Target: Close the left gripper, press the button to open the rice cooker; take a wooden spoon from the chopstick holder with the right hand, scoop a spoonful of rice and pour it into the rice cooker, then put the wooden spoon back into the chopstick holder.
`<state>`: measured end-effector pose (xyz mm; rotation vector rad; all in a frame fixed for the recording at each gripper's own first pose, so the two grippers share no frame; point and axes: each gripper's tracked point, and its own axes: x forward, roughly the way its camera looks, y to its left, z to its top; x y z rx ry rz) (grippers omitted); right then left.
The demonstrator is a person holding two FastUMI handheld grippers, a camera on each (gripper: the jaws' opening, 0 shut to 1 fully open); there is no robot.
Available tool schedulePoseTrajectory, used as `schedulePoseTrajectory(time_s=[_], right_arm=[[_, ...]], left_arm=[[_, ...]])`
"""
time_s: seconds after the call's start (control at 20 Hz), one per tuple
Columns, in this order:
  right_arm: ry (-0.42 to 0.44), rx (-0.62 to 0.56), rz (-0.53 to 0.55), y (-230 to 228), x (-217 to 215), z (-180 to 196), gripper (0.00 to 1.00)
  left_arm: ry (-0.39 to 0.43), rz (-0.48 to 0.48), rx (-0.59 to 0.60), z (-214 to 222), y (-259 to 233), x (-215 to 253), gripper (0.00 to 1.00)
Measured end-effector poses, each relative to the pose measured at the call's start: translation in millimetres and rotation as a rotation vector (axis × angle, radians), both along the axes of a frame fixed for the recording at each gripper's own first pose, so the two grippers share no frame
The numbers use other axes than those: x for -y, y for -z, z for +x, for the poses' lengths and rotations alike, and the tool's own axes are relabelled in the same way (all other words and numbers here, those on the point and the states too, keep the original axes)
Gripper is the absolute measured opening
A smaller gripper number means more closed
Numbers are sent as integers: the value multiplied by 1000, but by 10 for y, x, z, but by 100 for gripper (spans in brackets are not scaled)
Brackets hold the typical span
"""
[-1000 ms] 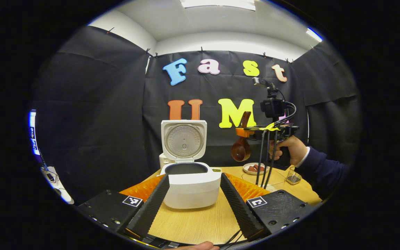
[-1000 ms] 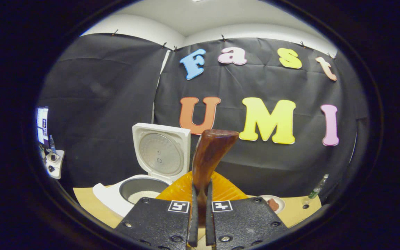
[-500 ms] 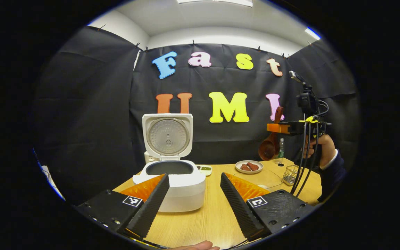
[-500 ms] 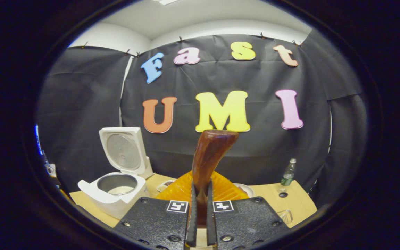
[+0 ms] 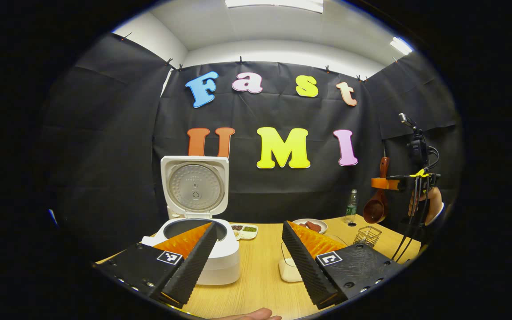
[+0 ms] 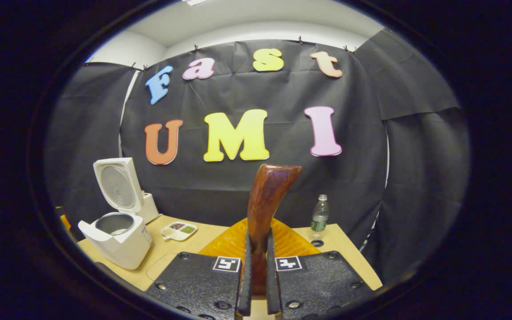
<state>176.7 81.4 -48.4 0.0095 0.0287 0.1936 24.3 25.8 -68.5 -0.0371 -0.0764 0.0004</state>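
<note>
Spoon on its way home
Rice cooker (image 5: 202, 249) open; right gripper (image 6: 256, 284) clamps the wooden spoon (image 6: 267, 200) above the chopstick holder (image 5: 367, 235) (1 step left); left gripper (image 5: 247, 262) gapes.

No readable text, brand or number on the rice cooker (image 5: 202, 249) or bottle (image 6: 320, 213) (label too small to make out).

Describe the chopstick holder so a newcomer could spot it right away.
Start at the wooden table and look to its right end. The chopstick holder stands there, beyond the plate and near the bottle: a small wire-mesh basket you can see through.
</note>
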Motion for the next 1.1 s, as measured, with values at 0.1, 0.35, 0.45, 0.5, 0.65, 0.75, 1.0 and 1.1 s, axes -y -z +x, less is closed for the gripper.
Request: schedulePoseTrajectory(time_s=[0.1,0.35,0.45,0.5,0.65,0.75,1.0,1.1], right_arm=[[32,-4,3,54,234,104,17],[78,-48,-11,315,596,409,16],[76,-88,-9,497,649,575,16],[81,-103,-3,579,679,650,16],[55,-139,16,812,704,838,17],[78,-153,31,891,822,894,21],[169,-90,38,664,1077,662,94],[167,-64,64,526,1086,473,94]], left_arm=[[8,1,-3,84,-18,94,94],[7,17,-9,244,-95,222,94],[9,23,-8,285,-135,257,94],[8,27,-9,299,-136,263,94],[17,16,-10,353,-165,264,94],[27,5,-11,430,-200,242,94],[-3,28,23,590,-464,-28,94],[-10,39,38,664,-552,-128,94]])
